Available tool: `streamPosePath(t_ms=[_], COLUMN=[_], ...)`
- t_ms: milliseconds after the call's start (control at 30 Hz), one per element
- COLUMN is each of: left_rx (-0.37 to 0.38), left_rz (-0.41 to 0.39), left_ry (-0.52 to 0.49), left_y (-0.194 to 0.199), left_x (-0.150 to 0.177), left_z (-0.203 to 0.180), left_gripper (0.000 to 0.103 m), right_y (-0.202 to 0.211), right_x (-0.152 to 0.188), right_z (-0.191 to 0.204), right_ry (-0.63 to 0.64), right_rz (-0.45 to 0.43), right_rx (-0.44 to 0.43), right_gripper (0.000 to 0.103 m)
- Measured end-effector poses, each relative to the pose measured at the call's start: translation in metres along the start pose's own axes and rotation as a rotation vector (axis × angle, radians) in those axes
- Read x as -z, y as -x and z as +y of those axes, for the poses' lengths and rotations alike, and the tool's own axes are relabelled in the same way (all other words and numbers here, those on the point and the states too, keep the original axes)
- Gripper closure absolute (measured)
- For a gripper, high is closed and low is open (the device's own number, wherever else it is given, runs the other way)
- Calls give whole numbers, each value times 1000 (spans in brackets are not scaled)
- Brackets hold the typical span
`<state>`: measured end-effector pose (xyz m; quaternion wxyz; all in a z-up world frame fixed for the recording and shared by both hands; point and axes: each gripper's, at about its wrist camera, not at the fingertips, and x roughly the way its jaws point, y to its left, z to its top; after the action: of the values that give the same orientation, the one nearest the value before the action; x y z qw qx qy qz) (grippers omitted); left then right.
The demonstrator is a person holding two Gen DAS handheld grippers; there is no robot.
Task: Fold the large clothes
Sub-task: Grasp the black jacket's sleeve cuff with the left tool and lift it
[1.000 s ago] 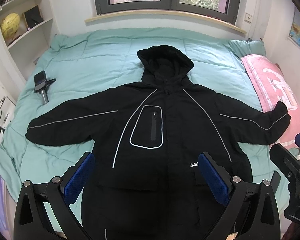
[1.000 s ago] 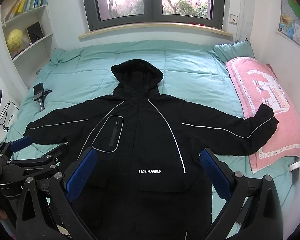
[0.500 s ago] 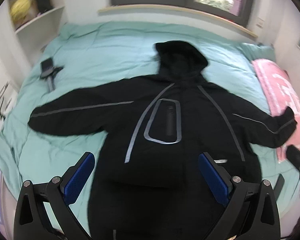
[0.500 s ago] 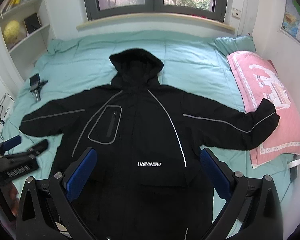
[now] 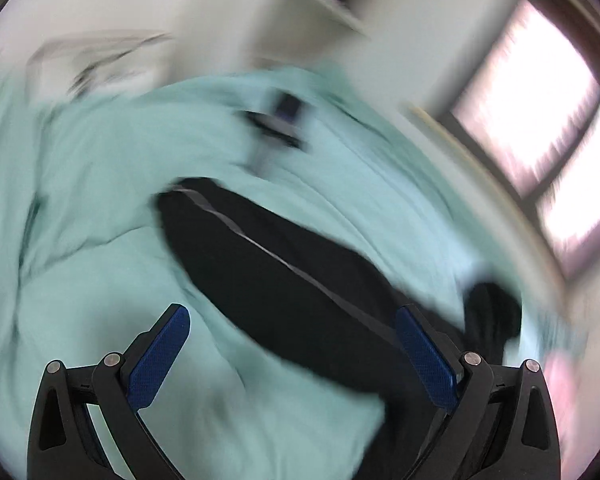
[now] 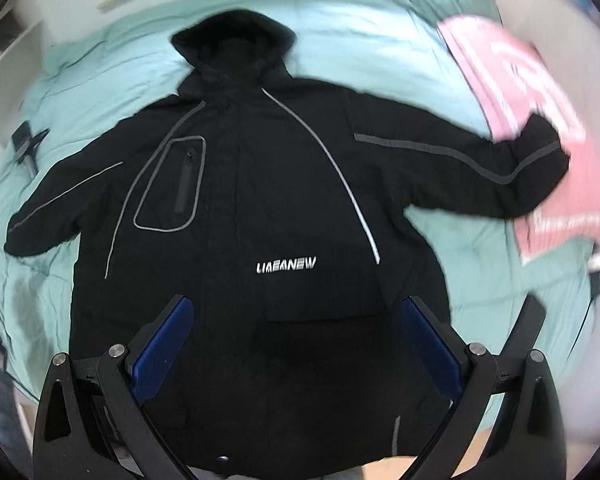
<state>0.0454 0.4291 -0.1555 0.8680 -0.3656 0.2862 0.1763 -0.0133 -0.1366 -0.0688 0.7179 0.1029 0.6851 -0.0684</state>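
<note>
Jacket (image 6: 268, 208) lies spread on bed (image 6: 380, 56), one cuff overlapping pink pillow (image 6: 540, 92).

Your left gripper (image 5: 292, 354) has its jaws spread wide, the blue pads (image 5: 158, 358) well apart with nothing between them (its view is heavily smeared, so finer detail is lost). Your right gripper (image 6: 296, 354) is likewise spread wide, pads (image 6: 162, 348) apart and gripping nothing, both fingers pointing forward and level with each other.
</note>
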Motion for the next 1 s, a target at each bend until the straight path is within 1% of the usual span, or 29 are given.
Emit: streamPosePath(t_ms=[67, 100, 167, 233, 300, 333, 367, 400, 433, 467, 500, 533, 600, 633, 667, 700, 733, 767, 833, 900, 1000], left_rx=[-23, -49, -77, -66, -52, -46, -49, -61, -75, -112, -112, -84, -77, -57, -18, 38, 113, 161, 299, 433, 522], left_rz=[-13, -15, -7, 36, 94, 108, 124, 138, 134, 117, 94, 83, 53, 35, 17, 6, 8, 8, 14, 54, 134], left_ry=[123, 167, 205, 237, 302, 329, 356, 384, 386, 367, 342, 316, 236, 203, 180, 161, 137, 116, 61, -5, -98], left_y=[-23, -37, -61, -91, -121, -130, -138, -149, -152, -154, -154, -155, -147, -142, -135, -130, -124, -119, -107, -100, -108], left_x=[-6, -10, -18, -22, -23, -27, -26, -27, -29, -32, -34, -36, -43, -44, -46, -48, -51, -52, -50, -38, -16], left_z=[25, 36, 50, 62, 73, 78, 79, 80, 82, 79, 75, 70, 59, 50, 41, 30, 15, 4, -29, -68, -118], left_gripper=[2, 3, 5, 7, 11, 11, 12, 16, 26, 56, 73, 81, 88, 89, 90, 90, 90, 91, 91, 91, 91], right_y=[-3, -3, -3, -4, -7, -8, -9, -10, -11, -12, -14, -16, -19, -20, -22, -23, -26, -28, -32, -34, -35], right_x=[2, 3, 6, 8, 11, 12, 14, 16, 17, 17, 18, 19, 21, 21, 22, 22, 22, 22, 22, 23, 26], right_z=[-3, -4, -6, -7, -7, -7, -6, -4, -2, 1, 3, 6, 10, 10, 12, 13, 15, 17, 22, 28, 32], right_ry=[-31, -41, -59, -70, -83, -87, -90, -90, -87, -79, -73, -66, -60, -61, -64, -65, -65, -62, -54, -45, -35], right_rz=[22, 27, 36, 48, 67, 74, 83, 90, 97, 108, 113, 116, 120, 122, 125, 130, 132, 134, 138, 144, 144], right_rx=[19, 30, 61, 85, 105, 109, 112, 113, 112, 111, 112, 115, 115, 113, 108, 100, 95, 90, 81, 67, 53], right_gripper=[0, 0, 0, 0, 0, 0, 0, 0, 0, 0, 0, 0, 0, 0, 0, 0, 0, 0, 0, 0, 0])
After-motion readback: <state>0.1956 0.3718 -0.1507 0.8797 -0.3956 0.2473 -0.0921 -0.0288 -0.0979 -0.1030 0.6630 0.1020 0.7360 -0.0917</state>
